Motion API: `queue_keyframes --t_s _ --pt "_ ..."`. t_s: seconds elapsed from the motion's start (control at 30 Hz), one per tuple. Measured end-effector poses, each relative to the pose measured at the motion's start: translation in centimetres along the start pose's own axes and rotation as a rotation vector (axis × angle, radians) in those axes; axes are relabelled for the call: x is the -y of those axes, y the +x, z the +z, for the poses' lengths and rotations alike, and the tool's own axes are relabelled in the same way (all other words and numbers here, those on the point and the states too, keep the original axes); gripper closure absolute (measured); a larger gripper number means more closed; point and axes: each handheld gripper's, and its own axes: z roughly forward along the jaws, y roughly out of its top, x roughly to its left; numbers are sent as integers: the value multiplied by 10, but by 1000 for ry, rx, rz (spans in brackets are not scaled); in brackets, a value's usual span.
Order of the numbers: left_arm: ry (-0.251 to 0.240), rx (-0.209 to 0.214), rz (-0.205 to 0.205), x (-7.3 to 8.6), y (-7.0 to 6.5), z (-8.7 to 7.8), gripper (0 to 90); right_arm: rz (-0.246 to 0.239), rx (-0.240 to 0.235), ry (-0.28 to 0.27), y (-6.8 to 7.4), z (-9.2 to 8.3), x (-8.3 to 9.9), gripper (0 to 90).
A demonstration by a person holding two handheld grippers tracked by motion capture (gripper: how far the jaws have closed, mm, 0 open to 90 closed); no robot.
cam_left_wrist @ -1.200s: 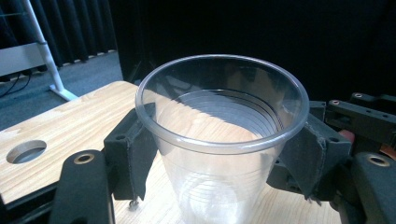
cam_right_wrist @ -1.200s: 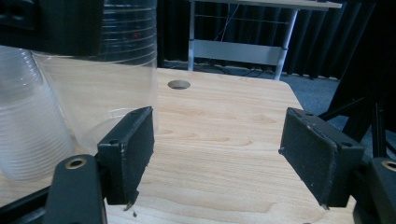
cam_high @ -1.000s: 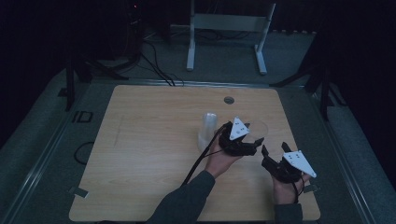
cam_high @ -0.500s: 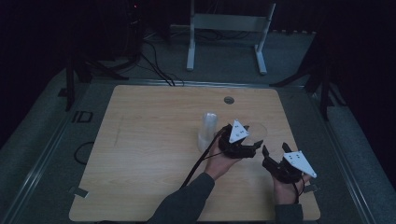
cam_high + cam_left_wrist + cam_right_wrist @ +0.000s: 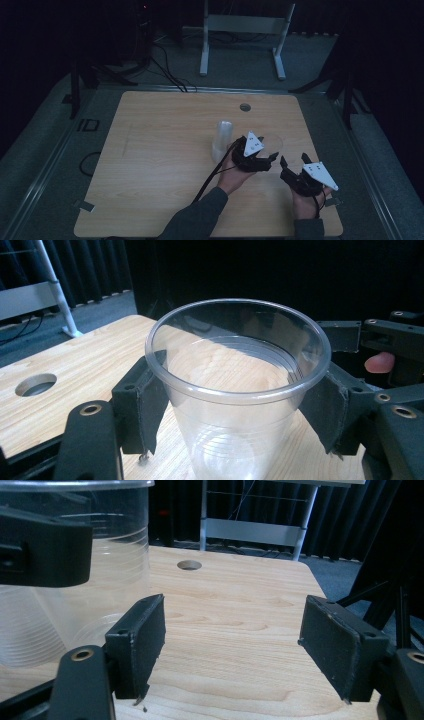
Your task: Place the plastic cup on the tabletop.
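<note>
A: Item one, your left hand-held gripper (image 5: 235, 405)?
B: Clamped on the clear plastic cup (image 5: 239, 390), one pad on each side just below its rim. The cup stands upright on the desk (image 5: 160, 150), right of centre, beside a stack of cups (image 5: 222, 141).
A: Item two, your right hand-held gripper (image 5: 232, 645)?
B: Jaws apart, nothing between them, just beside the cup.

Overhead view, two close tong-mounted cameras

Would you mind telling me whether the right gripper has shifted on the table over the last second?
No. The right gripper keeps its spot near the table's right edge, beside the left gripper holding the clear plastic cup.
</note>
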Motion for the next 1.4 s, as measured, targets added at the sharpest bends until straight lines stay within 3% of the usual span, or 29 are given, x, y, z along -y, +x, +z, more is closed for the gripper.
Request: queue_keyframes --t_s 1.4 --pt "12 -15 -17 30 2 2 311 -1 -7 2 1 1 2 260"
